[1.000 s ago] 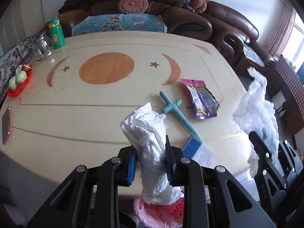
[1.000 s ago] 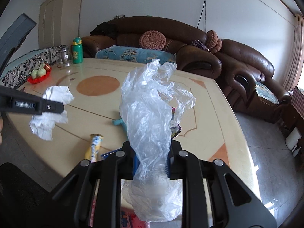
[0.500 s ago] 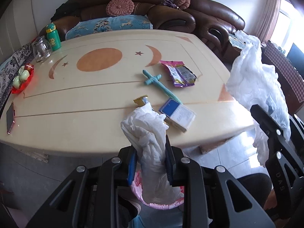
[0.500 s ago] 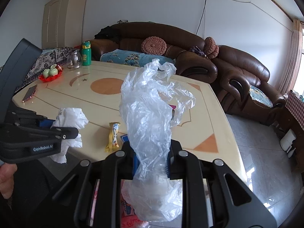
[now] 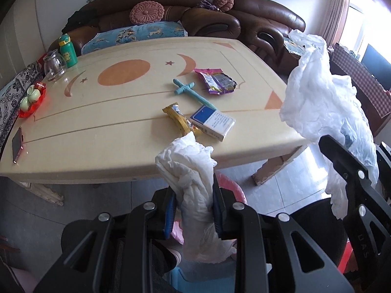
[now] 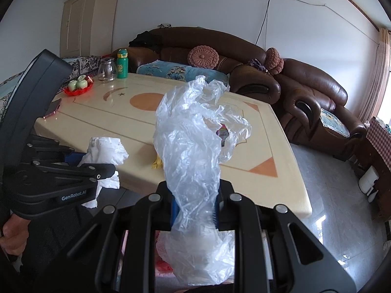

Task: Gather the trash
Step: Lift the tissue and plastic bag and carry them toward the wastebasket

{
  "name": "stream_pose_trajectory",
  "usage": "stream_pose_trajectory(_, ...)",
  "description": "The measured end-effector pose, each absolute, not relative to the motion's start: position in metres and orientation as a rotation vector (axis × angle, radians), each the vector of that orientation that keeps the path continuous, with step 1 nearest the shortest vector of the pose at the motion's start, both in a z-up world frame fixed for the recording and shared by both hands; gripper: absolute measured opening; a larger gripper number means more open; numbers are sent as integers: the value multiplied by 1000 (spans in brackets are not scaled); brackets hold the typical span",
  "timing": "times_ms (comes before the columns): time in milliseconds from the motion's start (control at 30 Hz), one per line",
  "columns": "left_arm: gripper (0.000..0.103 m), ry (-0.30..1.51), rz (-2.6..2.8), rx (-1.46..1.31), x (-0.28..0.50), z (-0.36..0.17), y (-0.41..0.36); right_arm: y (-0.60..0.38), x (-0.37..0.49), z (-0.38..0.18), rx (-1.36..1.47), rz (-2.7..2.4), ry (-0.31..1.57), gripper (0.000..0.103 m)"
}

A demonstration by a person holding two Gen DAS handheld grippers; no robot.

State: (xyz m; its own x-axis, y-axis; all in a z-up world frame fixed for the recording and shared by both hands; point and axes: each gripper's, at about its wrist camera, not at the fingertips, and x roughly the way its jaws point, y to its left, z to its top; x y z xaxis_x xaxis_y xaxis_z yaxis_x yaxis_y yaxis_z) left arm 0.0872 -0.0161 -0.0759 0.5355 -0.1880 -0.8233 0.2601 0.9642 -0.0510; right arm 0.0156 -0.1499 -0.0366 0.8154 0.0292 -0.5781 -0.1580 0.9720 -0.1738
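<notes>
My left gripper (image 5: 193, 207) is shut on a crumpled white tissue (image 5: 188, 168), held just off the near edge of the cream table (image 5: 102, 146). My right gripper (image 6: 193, 210) is shut on a clear plastic bag (image 6: 193, 141), also off the table's edge; that bag (image 5: 322, 102) shows at the right of the left wrist view. Below the left gripper a pink bin rim (image 5: 231, 185) peeks out. On the table lie a yellow snack wrapper (image 5: 179, 119), a blue-and-white carton (image 5: 212, 122), a teal toy sword (image 5: 190, 92) and a purple foil packet (image 5: 216, 80).
A phone (image 5: 18, 144), a red dish of green fruit (image 5: 30, 97), a glass jar (image 5: 54, 66) and a green bottle (image 5: 67, 51) stand along the table's left side. Brown sofas (image 5: 220, 22) line the far wall. Tiled floor (image 6: 342, 195) lies to the right.
Both grippers have drawn back from over the table to beyond its near edge, still holding the tissue and the bag. The snack wrapper and the carton have come into full view.
</notes>
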Motion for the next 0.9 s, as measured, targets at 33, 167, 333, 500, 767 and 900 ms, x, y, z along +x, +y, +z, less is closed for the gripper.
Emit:
stream_pose_trajectory(33,25,975,-270,87,84,-79,-16,-149,13,-38,-222,99,614,21)
stream_pose_trajectory(167,25,1003,-278,95,77,-92,-14,-148,4,-48,-222,107,637,21)
stream_pose_trajectory(333,25,1046,-287,85,75,-112,-11,-147,-1,-69,-220,116,687,21)
stream_pose_trajectory(500,25,1082,-308,74,79,-130,-12,-148,3,-89,-215,121,737,21)
stream_pose_trajectory(767,25,1152,-313,98,90,-165,-20,-151,13,-120,-204,126,817,21)
stream_pose_trajectory(900,25,1187,-306,103,97,-183,-23,-151,21,-136,-199,133,860,21)
